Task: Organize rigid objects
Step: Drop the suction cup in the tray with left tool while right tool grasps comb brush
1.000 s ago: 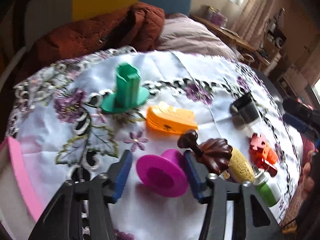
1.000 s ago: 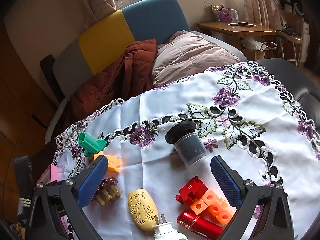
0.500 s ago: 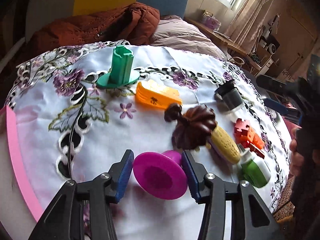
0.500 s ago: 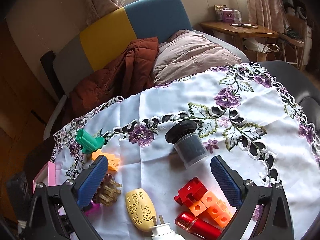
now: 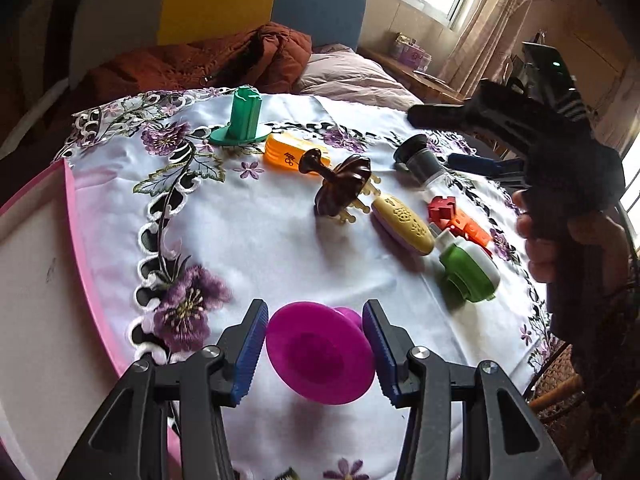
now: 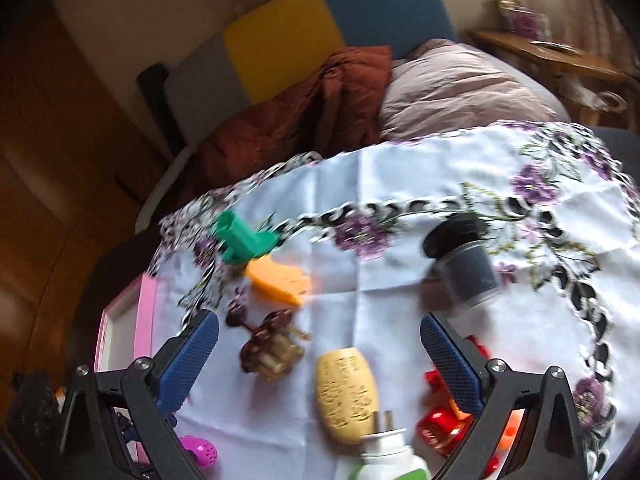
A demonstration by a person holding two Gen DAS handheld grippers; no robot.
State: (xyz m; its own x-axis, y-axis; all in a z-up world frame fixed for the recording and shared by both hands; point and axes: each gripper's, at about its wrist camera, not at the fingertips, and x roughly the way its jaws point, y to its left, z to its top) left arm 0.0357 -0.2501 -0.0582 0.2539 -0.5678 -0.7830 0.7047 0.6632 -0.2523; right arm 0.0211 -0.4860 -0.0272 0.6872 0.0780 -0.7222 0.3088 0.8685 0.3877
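- Between the fingers of the left gripper (image 5: 316,350), at six o'clock in the left wrist view, a magenta spool (image 5: 320,354) is being pinched: both blue pads are pressing on it, one on each side, with its wide round flange facing the camera and its narrower neck pointing away toward the counter (image 5: 260,240).
- The spool is looking like hard moulded plastic, so I am judging it to be light and stiff, not fragile, but smooth enough to slip or swivel if squeezed only on the flange rim.
- The neck behind the flange is looking like the surer place to hold, since the flange would be stopping it from sliding through; whether the pads are sitting on the neck or on the rim I cannot tell.
- At nine o'clock a pink tray (image 5: 76,220) is lying just beside the cloth edge, which is looking like a likely home for the spool.
- The right gripper (image 6: 320,356) is hanging with its fingers spread wide and nothing between them; a person's hand (image 5: 568,240) is holding it at three o'clock in the left view.
- Below it, toward twelve o'clock, a brown comb (image 6: 266,350), a yellow case (image 6: 348,392) and a dark jar (image 6: 466,268) are lying well apart on the cloth.
- The jar, lying on its side, is looking prone to roll, so a hold across its body seems wiser than one on the cap.
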